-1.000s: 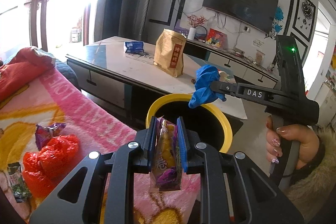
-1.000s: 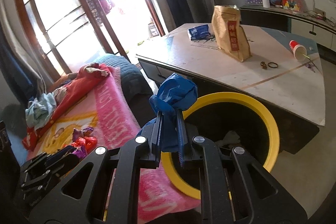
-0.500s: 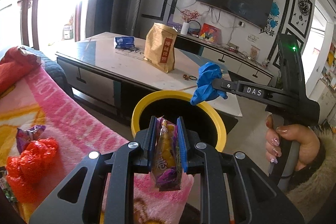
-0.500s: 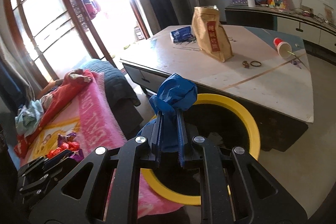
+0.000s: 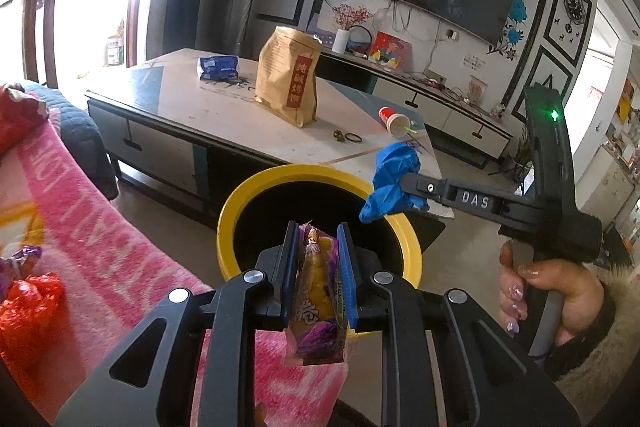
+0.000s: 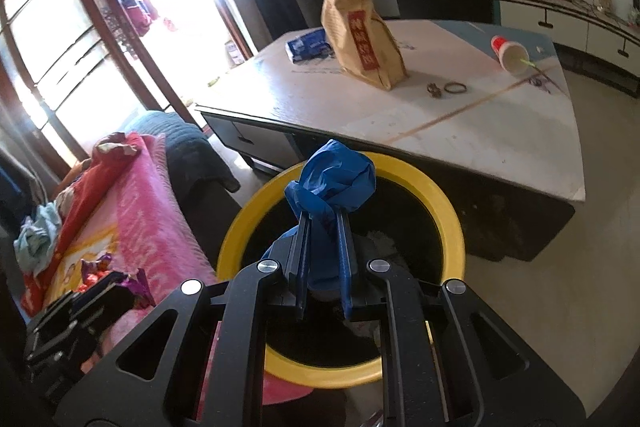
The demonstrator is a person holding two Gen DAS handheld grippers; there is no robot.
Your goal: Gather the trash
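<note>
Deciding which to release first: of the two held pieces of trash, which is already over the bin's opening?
The blue crumpled bag in the right gripper; it hangs over the yellow bin. The purple-yellow snack wrapper in the left gripper sits near the rim.

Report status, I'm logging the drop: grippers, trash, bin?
Left gripper shut on snack wrapper. Right gripper shut on blue glove, over yellow bin. Bin mouth unobstructed.

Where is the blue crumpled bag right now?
The blue crumpled bag is pinched in the right claw, hanging above the open yellow-rimmed bin, in front of the low table.
</note>
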